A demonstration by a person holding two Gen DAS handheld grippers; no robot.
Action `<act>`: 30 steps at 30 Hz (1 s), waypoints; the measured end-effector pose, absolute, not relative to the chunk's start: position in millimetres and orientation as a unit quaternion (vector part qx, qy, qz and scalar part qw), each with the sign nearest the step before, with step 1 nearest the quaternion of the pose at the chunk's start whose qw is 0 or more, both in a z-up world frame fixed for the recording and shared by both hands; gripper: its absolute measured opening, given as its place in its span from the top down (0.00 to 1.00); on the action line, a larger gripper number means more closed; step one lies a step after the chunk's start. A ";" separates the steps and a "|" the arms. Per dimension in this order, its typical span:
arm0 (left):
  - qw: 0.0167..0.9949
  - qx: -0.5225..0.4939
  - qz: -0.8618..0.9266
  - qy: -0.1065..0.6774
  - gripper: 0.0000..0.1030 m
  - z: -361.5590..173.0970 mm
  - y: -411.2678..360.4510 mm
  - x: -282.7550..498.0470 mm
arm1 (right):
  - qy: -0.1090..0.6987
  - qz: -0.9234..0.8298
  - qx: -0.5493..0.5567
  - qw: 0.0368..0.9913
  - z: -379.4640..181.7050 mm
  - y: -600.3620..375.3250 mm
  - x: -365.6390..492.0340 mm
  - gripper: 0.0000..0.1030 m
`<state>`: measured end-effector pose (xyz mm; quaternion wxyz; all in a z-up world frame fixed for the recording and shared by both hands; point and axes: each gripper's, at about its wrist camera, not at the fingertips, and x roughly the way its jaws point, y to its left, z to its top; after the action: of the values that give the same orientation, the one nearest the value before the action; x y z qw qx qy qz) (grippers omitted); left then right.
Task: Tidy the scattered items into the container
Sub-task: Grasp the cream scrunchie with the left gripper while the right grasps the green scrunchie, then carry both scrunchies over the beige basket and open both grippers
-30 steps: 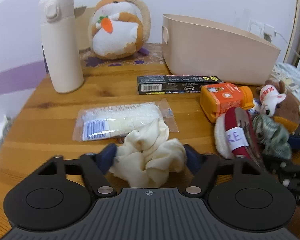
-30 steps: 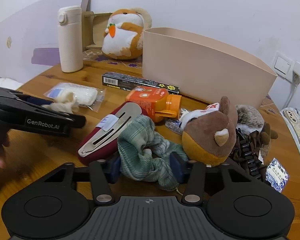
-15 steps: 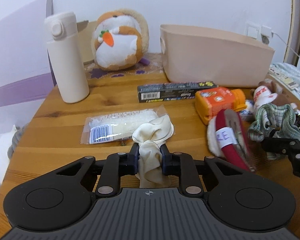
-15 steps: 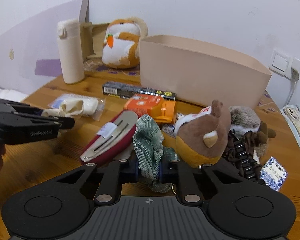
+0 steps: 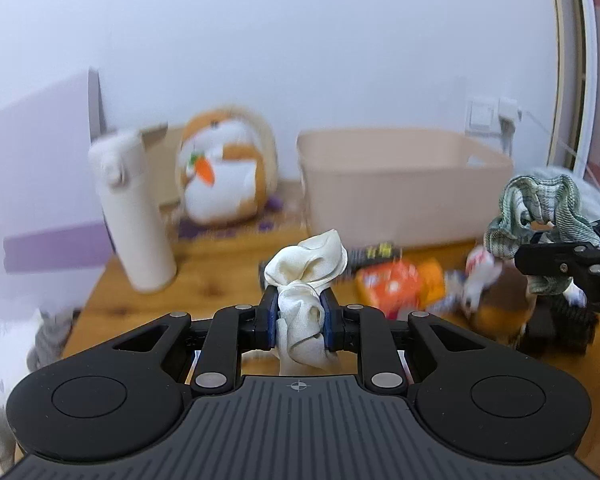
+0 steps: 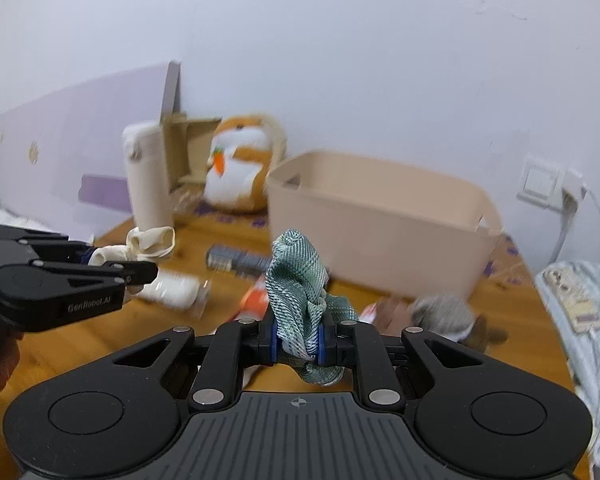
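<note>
Nearest, the left gripper (image 5: 299,317) pinches a cream scrunchie (image 5: 306,270) between its pads, lifted clear of the wooden table (image 5: 220,276). The right gripper (image 6: 296,340) is clamped likewise on a green scrunchie (image 6: 300,280), also held in the air. Below and beyond them, much is left on the table: an orange pack (image 5: 396,284), a clear sachet (image 6: 172,290), a dark flat box (image 6: 236,258), and brown plush toys (image 6: 444,316), all blurred. Farther back stands the beige container (image 6: 380,220); what shows of its inside looks empty, so the tidying seems barely begun, with two items in transit. A cream flask (image 5: 134,216) and a hamster plush (image 5: 224,176) stand by the wall.
</note>
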<state>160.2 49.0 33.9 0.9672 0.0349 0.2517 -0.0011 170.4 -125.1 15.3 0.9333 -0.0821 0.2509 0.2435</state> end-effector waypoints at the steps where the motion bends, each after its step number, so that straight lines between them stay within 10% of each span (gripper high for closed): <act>1: 0.971 0.037 0.000 0.238 0.80 42.3 45.3 165.1 | 0.246 0.241 -0.078 0.936 20.5 -127.5 174.2 0.85; 16: 0.985 0.039 -0.020 0.165 0.80 107.3 13.3 257.5 | 0.197 0.178 -0.043 0.963 78.2 -149.1 266.6 0.85; 30: 0.964 0.038 -0.018 0.263 0.80 79.3 -16.1 392.7 | 0.249 0.127 -0.061 0.958 69.2 -137.9 375.4 0.85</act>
<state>392.7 -16.1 79.3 0.9638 0.0382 0.2633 -0.0177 375.4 -137.9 69.2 0.9583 -0.0613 0.2486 0.1268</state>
